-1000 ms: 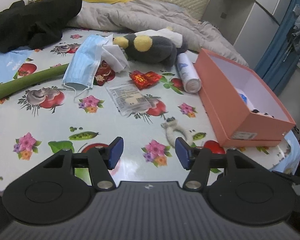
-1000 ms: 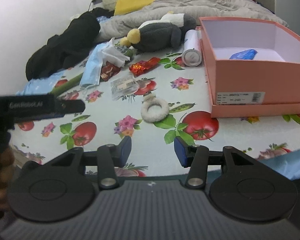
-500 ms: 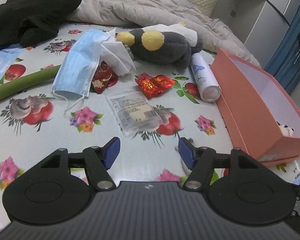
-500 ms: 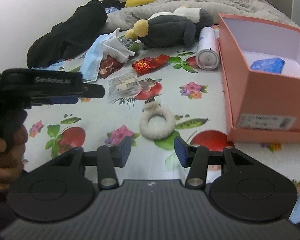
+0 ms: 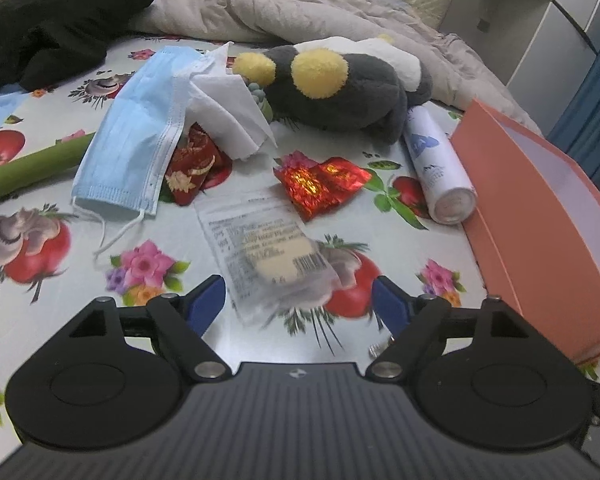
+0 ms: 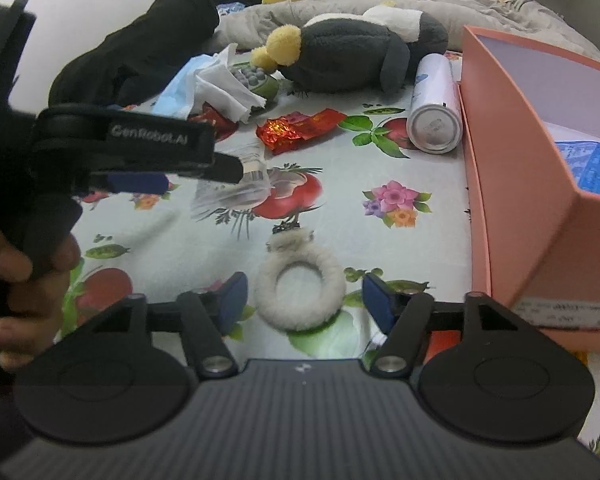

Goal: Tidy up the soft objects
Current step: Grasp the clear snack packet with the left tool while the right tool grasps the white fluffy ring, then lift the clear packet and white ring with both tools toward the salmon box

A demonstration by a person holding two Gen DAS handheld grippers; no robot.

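My left gripper (image 5: 298,306) hangs over the near end of a clear plastic packet (image 5: 266,256), which lies flat on the flowered cloth; its jaws are opening and the pads do not touch the packet. My right gripper (image 6: 300,302) straddles a white fluffy ring (image 6: 300,294) on the cloth, jaws opening, pads clear of the ring on both sides. A grey and yellow plush toy (image 5: 340,84) lies at the back. Beside it are a blue face mask (image 5: 136,136), a white tissue (image 5: 228,116) and a red foil wrapper (image 5: 320,184).
An open salmon-pink box (image 6: 540,184) stands at the right with a blue packet (image 6: 588,164) inside. A white spray can (image 5: 440,168) lies against it. A green stalk (image 5: 24,168), black clothing (image 5: 52,20) and a grey quilt (image 5: 300,4) lie further back. A hand (image 6: 24,276) holds the left gripper.
Both grippers have moved forward and down over the cloth and opened wider. The left one has come up to the clear packet, the right one up to the fluffy ring.
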